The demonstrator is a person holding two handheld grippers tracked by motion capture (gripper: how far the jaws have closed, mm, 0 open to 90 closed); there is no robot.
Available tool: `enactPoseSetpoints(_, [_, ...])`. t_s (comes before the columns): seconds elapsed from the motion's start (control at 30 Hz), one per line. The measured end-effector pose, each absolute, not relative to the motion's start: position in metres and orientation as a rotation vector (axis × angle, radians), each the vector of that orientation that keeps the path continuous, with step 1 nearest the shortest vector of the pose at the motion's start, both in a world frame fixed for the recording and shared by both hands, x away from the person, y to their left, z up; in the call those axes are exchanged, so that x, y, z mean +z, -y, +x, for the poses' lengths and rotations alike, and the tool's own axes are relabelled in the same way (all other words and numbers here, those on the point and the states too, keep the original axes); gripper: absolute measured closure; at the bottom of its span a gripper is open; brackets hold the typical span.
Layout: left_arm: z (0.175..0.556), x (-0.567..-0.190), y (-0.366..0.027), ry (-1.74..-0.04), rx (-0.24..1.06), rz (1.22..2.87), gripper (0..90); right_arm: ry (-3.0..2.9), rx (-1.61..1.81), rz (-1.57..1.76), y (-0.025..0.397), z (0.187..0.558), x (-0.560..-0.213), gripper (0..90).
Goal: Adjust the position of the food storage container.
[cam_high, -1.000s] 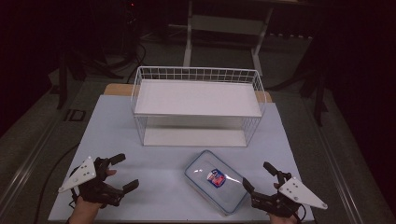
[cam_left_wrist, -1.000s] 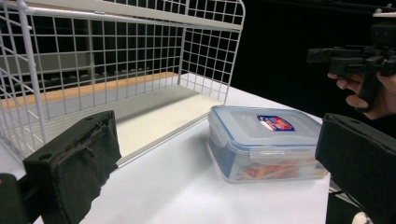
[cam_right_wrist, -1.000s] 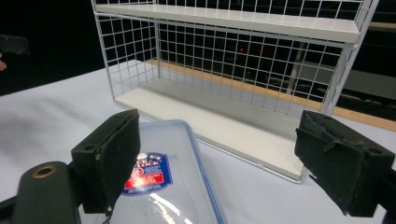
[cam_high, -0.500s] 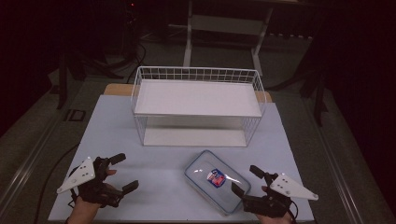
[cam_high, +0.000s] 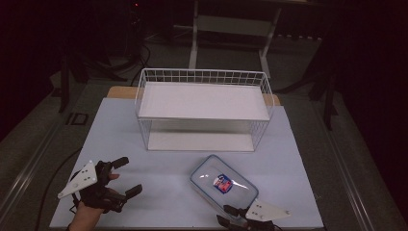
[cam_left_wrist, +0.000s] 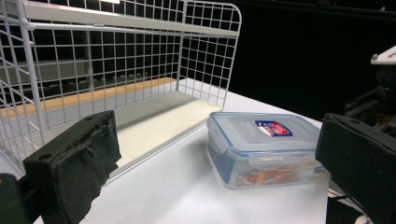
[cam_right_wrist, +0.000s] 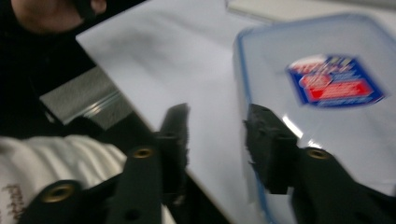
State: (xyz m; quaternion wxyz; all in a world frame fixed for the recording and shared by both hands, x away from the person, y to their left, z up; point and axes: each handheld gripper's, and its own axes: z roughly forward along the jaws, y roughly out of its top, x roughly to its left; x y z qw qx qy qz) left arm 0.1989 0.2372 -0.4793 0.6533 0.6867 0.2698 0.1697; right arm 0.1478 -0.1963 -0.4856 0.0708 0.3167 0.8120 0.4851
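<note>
The clear food box with a blue-edged lid (cam_high: 223,185) lies flat on the white worktop (cam_high: 168,168), in front of the white wire shelf rack (cam_high: 202,108). The right tool (cam_high: 230,216) is at the box's near corner, with its jaws partly open and nothing between them. One jaw sits over the lid's edge and the other hangs just outside it. This looks like the reach-in step. Next, the jaws need to close on the box's rim. The left tool (cam_high: 124,175) waits well apart, wide open and empty. A second ago the right tool was farther right, beside the box; the left tool has stayed put.
</note>
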Motion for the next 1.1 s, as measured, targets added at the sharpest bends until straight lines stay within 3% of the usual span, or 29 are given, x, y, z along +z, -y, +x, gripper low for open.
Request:
enactPoseSetpoints(0.13, [0.2,-0.479,-0.237,-0.613,0.384,1.56,0.0,-2.485,1.385,0.958,0.195,0.145,-0.491,83.2])
enactPoseSetpoints(0.3, [0.2,-0.48,-0.236,-0.61,0.381,1.565,0.0,-2.528,1.336,0.974,0.195,0.146,-0.497,89.5])
enactPoseSetpoints(0.73, [0.201,-0.481,-0.234,-0.605,0.375,1.577,0.0,-2.541,1.186,1.046,0.201,0.155,-0.502,89.9])
enactPoseSetpoints(1.1, [0.201,-0.482,-0.232,-0.601,0.376,1.592,0.0,-2.328,1.111,1.15,0.241,0.18,-0.495,89.9])
